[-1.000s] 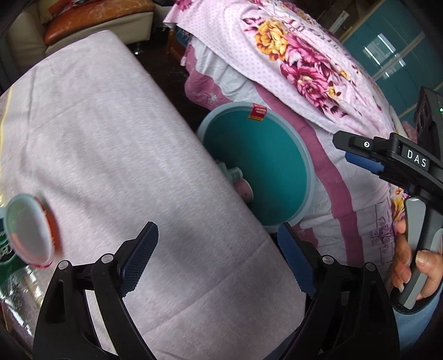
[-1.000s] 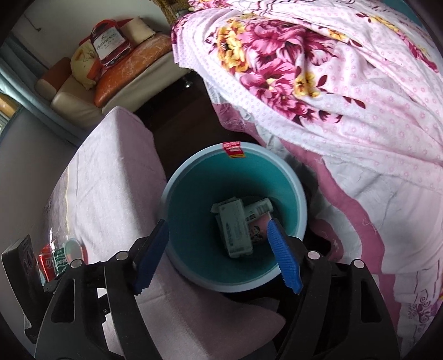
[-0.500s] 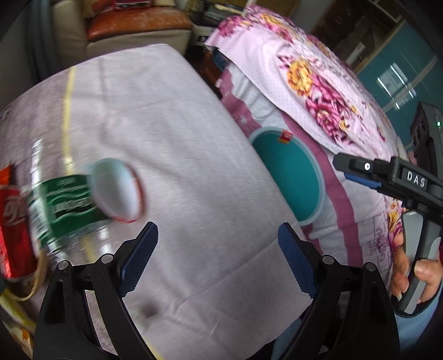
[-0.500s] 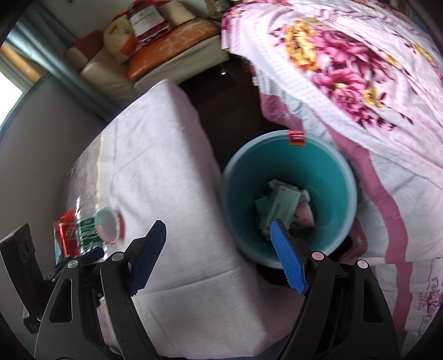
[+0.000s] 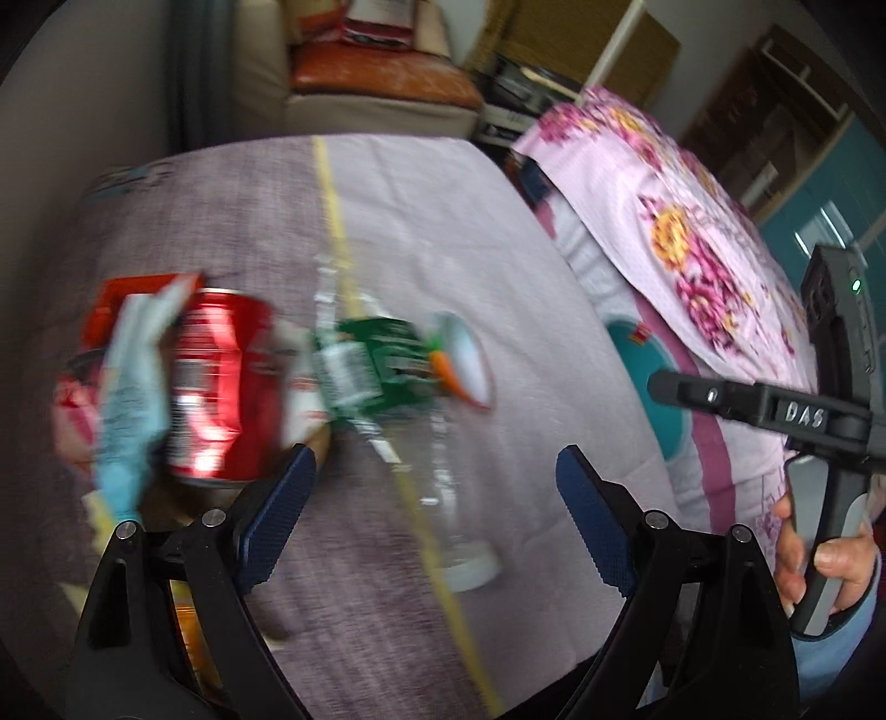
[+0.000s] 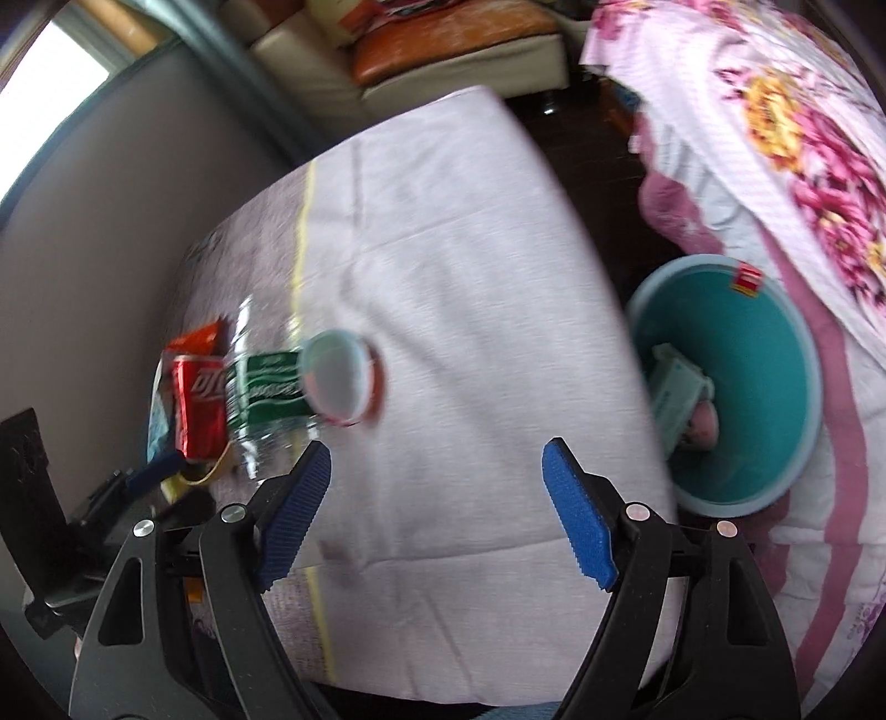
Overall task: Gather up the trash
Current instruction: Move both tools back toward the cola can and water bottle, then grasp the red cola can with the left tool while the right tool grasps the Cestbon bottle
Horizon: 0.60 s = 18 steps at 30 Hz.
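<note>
Trash piled at the cloth's left end, both claws wide and bare

Cloth (image 6: 470,266), pale pink with a yellow stripe running along it, covers the table I am working over. A sofa (image 6: 454,33) with an orange cushion stands beyond its far end, a grey wall runs along its left side, and a bed (image 5: 692,232) under a floral spread fills the right. Both views are smeared by motion, so fine detail is lost.

The teal bin (image 6: 775,343) sits on the floor between table and bed, just beside the cloth's right edge. In the right wrist view I see a pale box (image 6: 675,387) and something pinkish lying inside it.

My left claw (image 5: 437,515) is spread wide with nothing between its blue pads. Just ahead of it lies a clear bottle (image 5: 376,371) with a green label, on its side. A red can (image 5: 216,387) lies against the bottle's left, with a pale blue wrapper (image 5: 130,399) draped over it. A round white lid or cup (image 5: 470,360) shows at the bottle's right end; I cannot tell whether it touches.

My right claw (image 6: 437,509) is equally wide and holds nothing. From it the pile lies ahead and to the left, the bin ahead and to the right, with bare cloth directly under the pads
</note>
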{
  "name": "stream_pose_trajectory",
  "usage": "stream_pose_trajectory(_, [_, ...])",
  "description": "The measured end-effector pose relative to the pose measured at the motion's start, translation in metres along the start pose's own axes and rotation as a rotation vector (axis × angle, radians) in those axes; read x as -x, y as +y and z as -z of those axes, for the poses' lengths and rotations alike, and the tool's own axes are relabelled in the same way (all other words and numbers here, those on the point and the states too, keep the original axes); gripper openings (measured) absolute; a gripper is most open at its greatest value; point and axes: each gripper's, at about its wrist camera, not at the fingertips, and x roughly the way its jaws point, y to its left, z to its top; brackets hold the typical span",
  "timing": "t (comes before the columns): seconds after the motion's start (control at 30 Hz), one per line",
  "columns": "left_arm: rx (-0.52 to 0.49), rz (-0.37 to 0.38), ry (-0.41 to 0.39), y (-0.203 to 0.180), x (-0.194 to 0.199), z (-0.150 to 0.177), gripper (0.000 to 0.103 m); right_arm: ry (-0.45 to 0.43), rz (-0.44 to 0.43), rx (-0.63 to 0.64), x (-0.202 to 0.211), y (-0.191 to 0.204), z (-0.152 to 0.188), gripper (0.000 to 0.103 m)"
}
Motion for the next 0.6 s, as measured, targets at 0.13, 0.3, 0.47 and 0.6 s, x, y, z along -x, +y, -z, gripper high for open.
stream_pose_trajectory(0.13, [0.053,-0.027,-0.026,0.033,0.014,0.001,0.089,0.038,-0.012,0.049,-0.016,0.029,0.000,0.075])
stream_pose_trajectory(0.3, [0.109,-0.037,-0.033,0.064,0.018,0.000,0.090,0.094,-0.042,0.076,-0.036,0.056,0.000,0.076])
stream_pose_trajectory(0.47, [0.155,-0.033,-0.040,0.092,0.020,0.000,0.090,0.157,-0.079,0.100,-0.061,0.079,-0.001,0.076])
stream_pose_trajectory(0.6, [0.195,-0.034,-0.057,0.114,0.025,0.000,0.090,0.195,-0.081,0.104,-0.081,0.089,-0.003,0.076])
